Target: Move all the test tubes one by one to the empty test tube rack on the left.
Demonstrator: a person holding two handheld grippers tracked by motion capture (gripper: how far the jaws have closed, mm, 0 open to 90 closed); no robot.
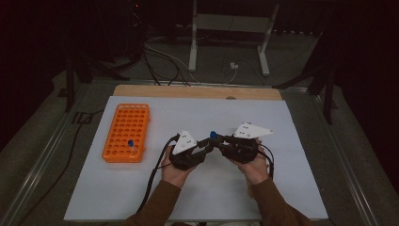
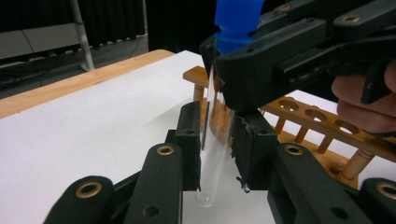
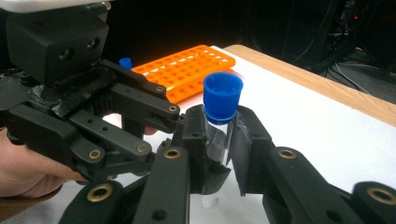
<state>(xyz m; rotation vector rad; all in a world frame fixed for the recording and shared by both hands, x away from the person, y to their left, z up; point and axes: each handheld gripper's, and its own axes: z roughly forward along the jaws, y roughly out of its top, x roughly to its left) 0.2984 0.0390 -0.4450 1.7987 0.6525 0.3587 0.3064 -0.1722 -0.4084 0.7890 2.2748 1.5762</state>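
Rack (image 1: 126,133), orange, well to the left of left claw (image 1: 210,141); one blue-capped tube in it. Left claw clenched on lower glass of test tube (image 2: 212,154), pads pressing both sides. Tube upright, blue cap (image 3: 222,97) up, held between both claws above tabletop (image 1: 282,141). Right claw (image 1: 217,137) clamped on same tube just under cap. Wooden rack (image 2: 322,135) behind claws.

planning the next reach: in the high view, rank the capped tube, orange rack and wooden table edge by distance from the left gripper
1. capped tube, at the left gripper tips.
2. orange rack, off to its left.
3. wooden table edge, along the far side.
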